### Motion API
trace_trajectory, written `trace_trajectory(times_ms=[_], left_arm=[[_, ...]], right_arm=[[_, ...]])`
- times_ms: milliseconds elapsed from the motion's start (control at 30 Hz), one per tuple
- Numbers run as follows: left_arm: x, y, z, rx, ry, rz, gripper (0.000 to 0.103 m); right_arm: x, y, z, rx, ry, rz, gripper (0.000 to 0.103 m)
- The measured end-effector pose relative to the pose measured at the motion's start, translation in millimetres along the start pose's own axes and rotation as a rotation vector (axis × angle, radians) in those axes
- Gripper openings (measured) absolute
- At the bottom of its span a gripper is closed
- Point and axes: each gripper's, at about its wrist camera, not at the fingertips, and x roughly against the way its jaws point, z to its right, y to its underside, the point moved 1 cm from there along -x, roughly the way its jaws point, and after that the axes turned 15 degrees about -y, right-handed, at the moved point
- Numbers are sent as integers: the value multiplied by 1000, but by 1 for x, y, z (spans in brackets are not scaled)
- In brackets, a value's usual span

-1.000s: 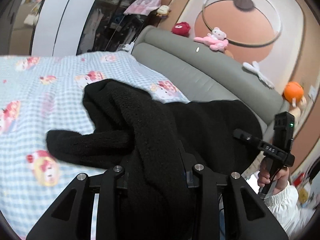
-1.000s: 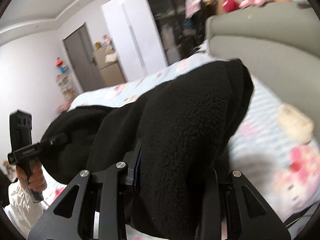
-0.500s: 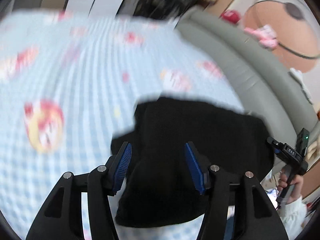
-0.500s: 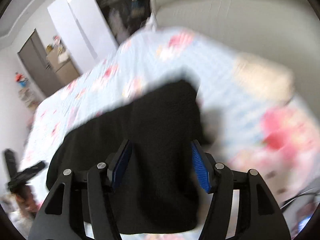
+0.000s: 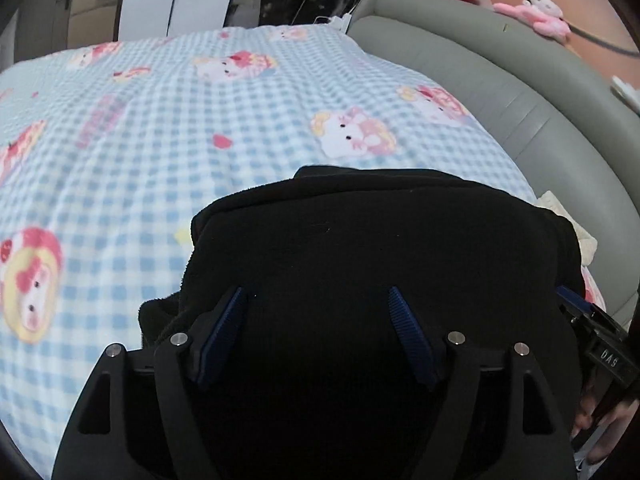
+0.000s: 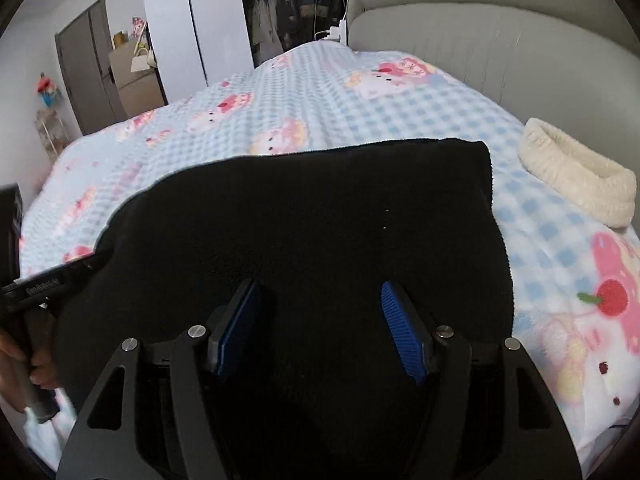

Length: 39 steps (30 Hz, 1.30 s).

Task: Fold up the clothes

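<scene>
A black fleece garment (image 5: 380,240) (image 6: 300,220) lies folded into a flat block on the blue checked bed cover (image 5: 160,140) (image 6: 320,92). My left gripper (image 5: 317,292) hovers over its near left part with jaws opening wide; the blue pads stand apart from the cloth's surface and press on nothing. My right gripper (image 6: 319,285) is over the near right part, its jaws also opening, with fleece below the pads but none pinched. Each gripper shows at the edge of the other's view, held by a hand (image 6: 36,364).
A cream fleece item (image 6: 580,176) lies on the cover to the right of the garment. The grey padded headboard (image 5: 520,80) (image 6: 500,40) curves along the right. Wardrobe, door and shelves stand beyond the bed's far side. Plush toys (image 5: 536,12) sit on the headboard.
Both grippers were shut on the lifted black garment; they came down, laid it flat on the bed and let go, their jaws spreading.
</scene>
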Motion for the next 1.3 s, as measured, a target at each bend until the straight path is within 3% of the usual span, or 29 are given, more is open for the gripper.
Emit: trace_trajectory(times_ms=[133, 267, 333, 467, 633, 933, 1133, 1300], left_arm=[[-6, 10, -3, 27, -18, 13, 85], [11, -4, -12, 8, 3, -10, 83], [32, -12, -20, -14, -14, 10, 83], [78, -27, -52, -2, -61, 58, 83], [129, -34, -105, 25, -150, 80, 84], [212, 13, -218, 99, -357, 116, 85], [251, 50, -261, 170, -414, 125, 85], [288, 86, -268, 208, -423, 140, 85]], right_arm=[[-18, 11, -15, 23, 29, 15, 66], [-28, -15, -27, 15, 66, -31, 67], [-34, -24, -41, -1, 46, -36, 73], [-17, -35, -98, 33, 2, -10, 88], [-14, -40, -168, 64, -58, -18, 94], [-25, -9, -287, 100, -97, -77, 101], [-10, 17, -346, 128, -152, -90, 102], [19, 40, -376, 158, -157, -77, 102]])
